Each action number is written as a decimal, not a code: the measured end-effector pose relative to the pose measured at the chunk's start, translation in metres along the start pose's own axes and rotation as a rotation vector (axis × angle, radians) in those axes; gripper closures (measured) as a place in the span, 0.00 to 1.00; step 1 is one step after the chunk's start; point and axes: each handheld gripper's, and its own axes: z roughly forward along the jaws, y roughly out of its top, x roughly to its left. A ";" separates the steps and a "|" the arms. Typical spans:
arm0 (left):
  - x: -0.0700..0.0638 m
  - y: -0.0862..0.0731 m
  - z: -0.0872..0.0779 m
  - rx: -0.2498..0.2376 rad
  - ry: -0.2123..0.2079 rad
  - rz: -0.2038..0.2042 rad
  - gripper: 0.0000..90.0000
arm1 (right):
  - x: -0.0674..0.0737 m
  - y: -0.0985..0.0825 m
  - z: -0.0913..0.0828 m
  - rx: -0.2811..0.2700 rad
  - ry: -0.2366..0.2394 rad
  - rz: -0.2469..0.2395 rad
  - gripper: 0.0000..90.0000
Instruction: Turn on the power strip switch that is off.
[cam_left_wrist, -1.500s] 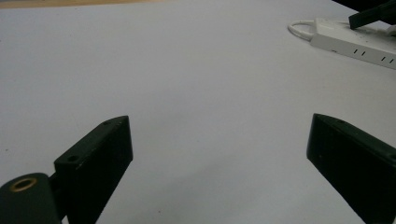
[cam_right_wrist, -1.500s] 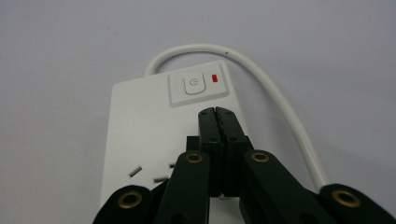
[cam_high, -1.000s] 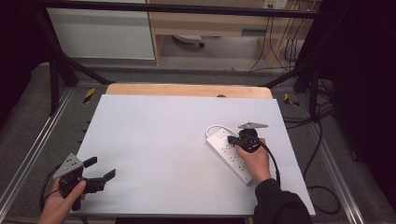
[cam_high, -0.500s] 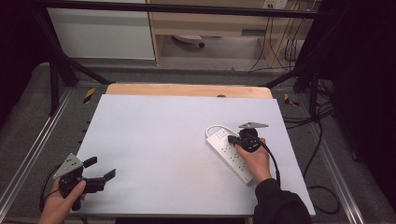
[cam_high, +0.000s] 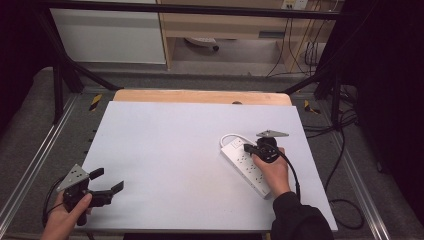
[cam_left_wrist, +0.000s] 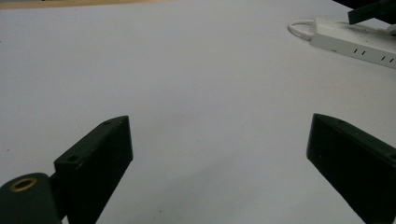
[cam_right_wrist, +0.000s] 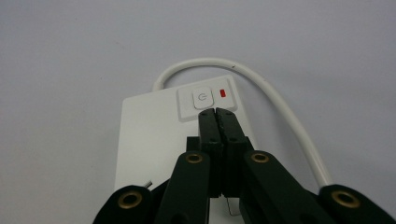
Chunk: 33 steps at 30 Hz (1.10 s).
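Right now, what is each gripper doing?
Left gripper: open, holding nothing.
Right gripper: closed, empty, tips at the white plastic power strip's button.

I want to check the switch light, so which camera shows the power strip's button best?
The right gripper view: the button sits close up beside a lit red light. The high view shows the power strip small; the left gripper view catches its far end.

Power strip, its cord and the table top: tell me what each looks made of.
Power strip: white moulded plastic by the look, smooth with a soft sheen, crisp edges around its button.
Cord: likely a white rubbery or vinyl jacket, since it bends in a smooth loop.
Table top: a matt pale sheet, material uncertain; a bare wood-coloured edge shows at its far side, so possibly board beneath.
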 end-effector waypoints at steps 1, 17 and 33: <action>0.000 0.000 0.000 0.000 0.000 0.000 0.08 | 0.000 0.000 0.000 -0.001 0.000 0.001 1.00; 0.000 0.000 0.000 0.001 -0.001 -0.002 0.08 | 0.002 0.002 -0.003 -0.032 0.011 -0.008 0.98; 0.000 0.000 0.000 0.001 0.000 -0.002 0.08 | 0.003 0.006 -0.009 -0.064 0.011 -0.017 0.87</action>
